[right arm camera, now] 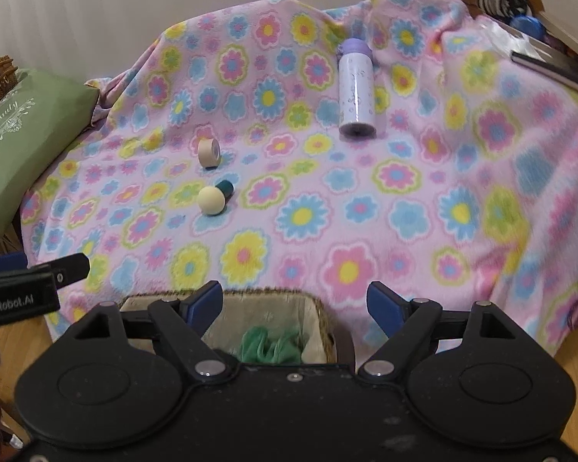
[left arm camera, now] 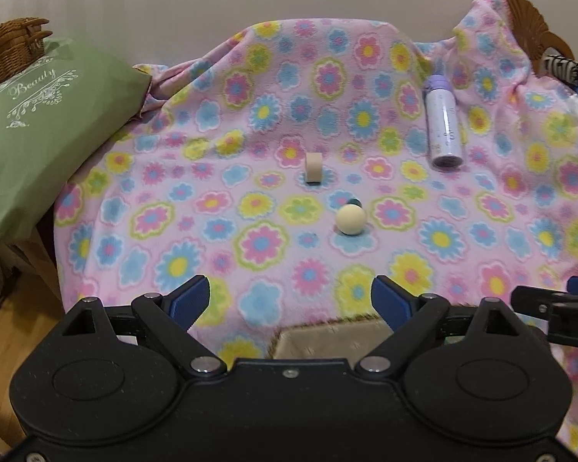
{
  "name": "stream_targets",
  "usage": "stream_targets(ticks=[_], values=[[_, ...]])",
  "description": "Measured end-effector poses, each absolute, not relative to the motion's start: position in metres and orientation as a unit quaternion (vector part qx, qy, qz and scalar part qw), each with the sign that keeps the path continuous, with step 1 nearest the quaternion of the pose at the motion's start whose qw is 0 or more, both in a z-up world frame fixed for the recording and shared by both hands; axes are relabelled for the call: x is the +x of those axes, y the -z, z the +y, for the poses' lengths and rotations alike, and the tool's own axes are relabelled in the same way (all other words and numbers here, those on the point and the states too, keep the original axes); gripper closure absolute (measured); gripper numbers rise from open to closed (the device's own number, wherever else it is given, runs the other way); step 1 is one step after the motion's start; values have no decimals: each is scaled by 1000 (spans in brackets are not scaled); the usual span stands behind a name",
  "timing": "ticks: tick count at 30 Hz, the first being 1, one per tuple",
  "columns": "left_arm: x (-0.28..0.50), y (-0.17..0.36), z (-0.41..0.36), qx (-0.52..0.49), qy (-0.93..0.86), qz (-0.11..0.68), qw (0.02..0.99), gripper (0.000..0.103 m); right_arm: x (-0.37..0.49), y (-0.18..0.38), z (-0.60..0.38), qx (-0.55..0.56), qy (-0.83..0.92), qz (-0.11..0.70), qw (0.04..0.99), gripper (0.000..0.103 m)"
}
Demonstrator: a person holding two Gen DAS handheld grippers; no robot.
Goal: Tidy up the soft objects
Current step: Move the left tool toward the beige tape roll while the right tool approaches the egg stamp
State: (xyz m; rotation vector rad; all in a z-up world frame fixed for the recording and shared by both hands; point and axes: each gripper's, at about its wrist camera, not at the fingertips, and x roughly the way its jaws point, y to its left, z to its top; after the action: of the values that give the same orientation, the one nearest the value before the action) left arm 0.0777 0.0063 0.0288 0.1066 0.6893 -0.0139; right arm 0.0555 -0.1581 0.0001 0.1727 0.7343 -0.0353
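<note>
A pink fleece blanket (left arm camera: 250, 192) (right arm camera: 366, 200) with bright flowers covers the surface ahead. A woven basket (right arm camera: 325, 331) with a pale lining sits at its near edge, and a green soft cloth (right arm camera: 271, 346) lies inside it. My left gripper (left arm camera: 291, 300) is open above the blanket's near edge, with the basket (left arm camera: 327, 340) just below and nothing between its fingers. The right gripper (right arm camera: 294, 304) is open over the basket, also with nothing in it. Each gripper shows at the edge of the other's view.
On the blanket lie a cream ball with a teal handle (left arm camera: 350, 220) (right arm camera: 212, 200), a beige tape roll (left arm camera: 313, 167) (right arm camera: 209, 152) and a lilac-capped white bottle (left arm camera: 445, 131) (right arm camera: 356, 92). A green pillow (left arm camera: 38, 123) (right arm camera: 23, 134) rests at the left by a wicker piece (left arm camera: 7, 48).
</note>
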Motion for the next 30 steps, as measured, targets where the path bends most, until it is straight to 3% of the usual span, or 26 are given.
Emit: stream_targets(ticks=[15, 30], values=[[172, 6, 11, 77, -4, 361, 929, 14, 144, 25, -145, 20, -9, 390, 920, 20], [253, 29, 12, 71, -6, 354, 933, 14, 277, 59, -149, -17, -20, 360, 933, 20]])
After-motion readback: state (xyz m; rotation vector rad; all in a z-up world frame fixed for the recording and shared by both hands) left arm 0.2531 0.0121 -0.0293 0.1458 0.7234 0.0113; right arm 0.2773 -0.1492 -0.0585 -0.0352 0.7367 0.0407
